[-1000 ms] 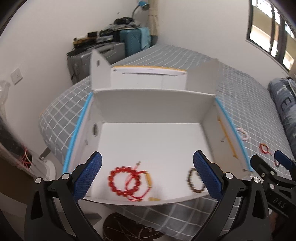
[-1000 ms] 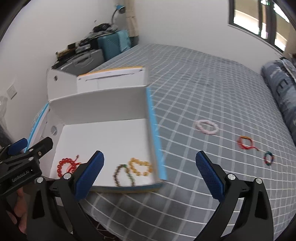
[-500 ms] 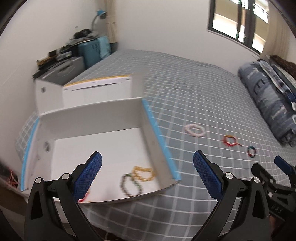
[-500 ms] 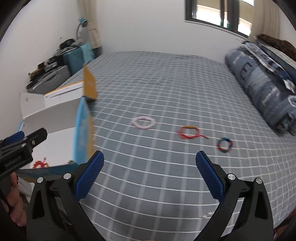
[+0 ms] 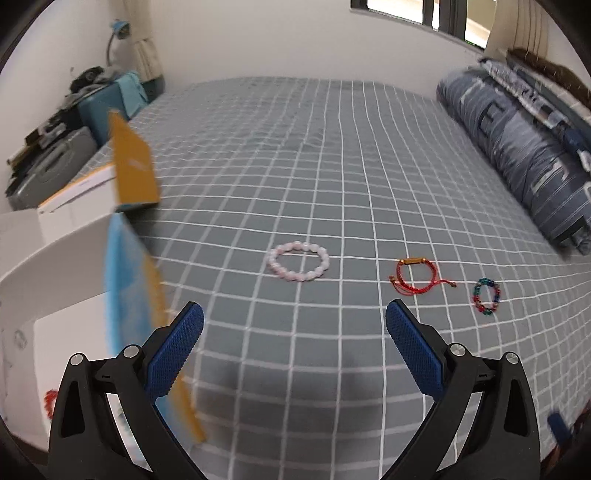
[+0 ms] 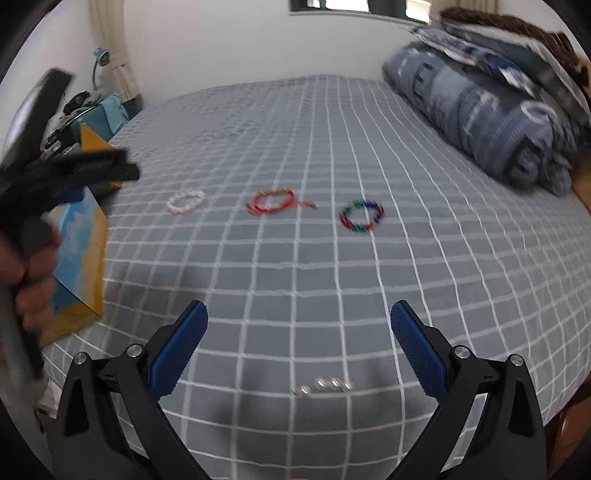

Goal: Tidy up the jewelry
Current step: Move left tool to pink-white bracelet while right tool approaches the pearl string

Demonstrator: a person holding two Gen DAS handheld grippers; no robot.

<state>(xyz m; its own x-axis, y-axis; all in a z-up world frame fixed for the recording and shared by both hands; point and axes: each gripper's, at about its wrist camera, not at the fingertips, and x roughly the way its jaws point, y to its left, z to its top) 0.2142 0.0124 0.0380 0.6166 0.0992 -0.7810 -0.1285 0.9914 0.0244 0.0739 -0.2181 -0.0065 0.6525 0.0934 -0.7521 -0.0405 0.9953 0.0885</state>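
Three bracelets lie on the grey checked bed: a pink bead bracelet (image 5: 298, 260) (image 6: 185, 201), a red cord bracelet (image 5: 414, 275) (image 6: 274, 201) and a multicolour bead bracelet (image 5: 487, 296) (image 6: 362, 215). A short row of silver beads (image 6: 324, 386) lies near the bed's front edge. The white box (image 5: 59, 258) with blue and yellow sides stands at the left, with a red bracelet (image 5: 49, 400) partly seen inside. My left gripper (image 5: 293, 328) is open and empty, short of the pink bracelet. My right gripper (image 6: 299, 325) is open and empty above the bed. The left gripper (image 6: 74, 173) also shows in the right wrist view.
A folded blue duvet (image 5: 524, 155) (image 6: 491, 110) lies along the bed's right side. Suitcases and clutter (image 5: 55, 147) stand beyond the bed at the far left. A window (image 5: 443, 14) is in the back wall.
Both grippers have swung right, away from the white box and toward the three bracelets on the bed. Both stay open and empty.
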